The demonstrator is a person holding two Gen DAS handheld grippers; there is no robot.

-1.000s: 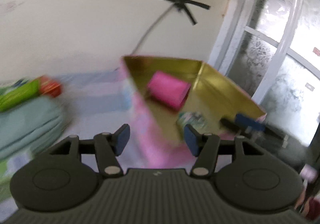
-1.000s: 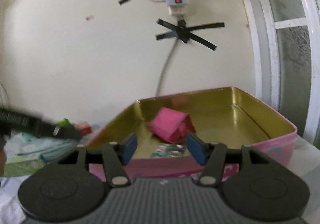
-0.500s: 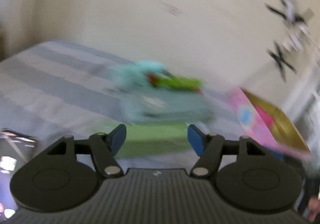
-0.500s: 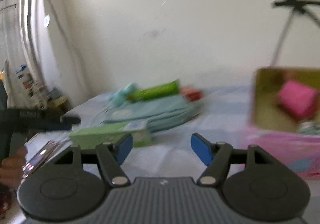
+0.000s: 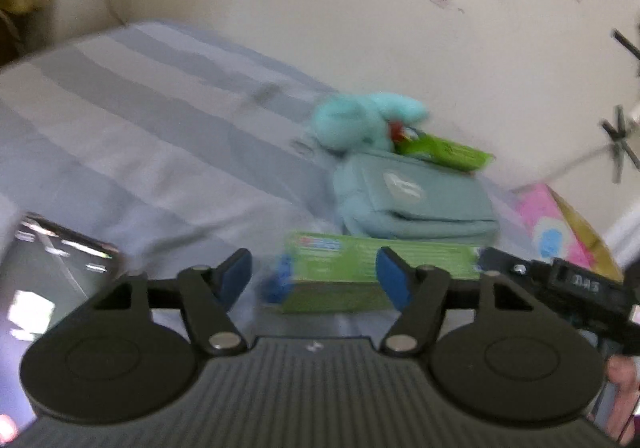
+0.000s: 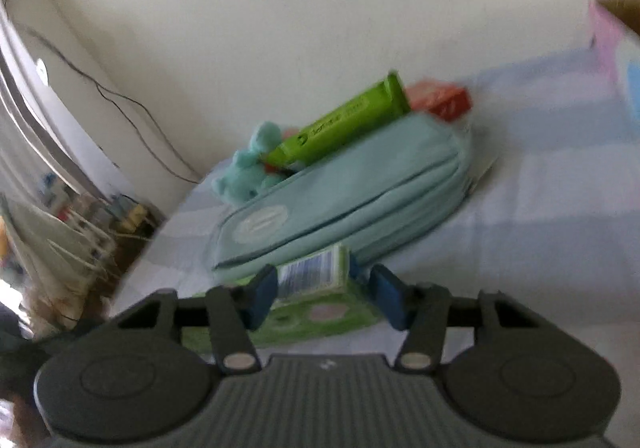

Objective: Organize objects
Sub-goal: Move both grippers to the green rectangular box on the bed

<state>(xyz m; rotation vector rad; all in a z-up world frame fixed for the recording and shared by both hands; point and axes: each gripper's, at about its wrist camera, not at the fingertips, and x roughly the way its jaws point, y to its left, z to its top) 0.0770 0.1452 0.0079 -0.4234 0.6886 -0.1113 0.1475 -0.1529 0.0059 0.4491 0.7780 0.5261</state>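
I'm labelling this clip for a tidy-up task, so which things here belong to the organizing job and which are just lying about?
Part of the job:
green carton, between the open fingers of the right hand-held gripper
teal pencil case
green highlighter
teal plush toy
red box
pink tin

Just lying about:
phone
striped sheet
wall cable

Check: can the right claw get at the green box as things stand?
Probably yes. The right claw is open, its pads either side of the green box end; nothing sits between, though the teal pouch crowds behind.
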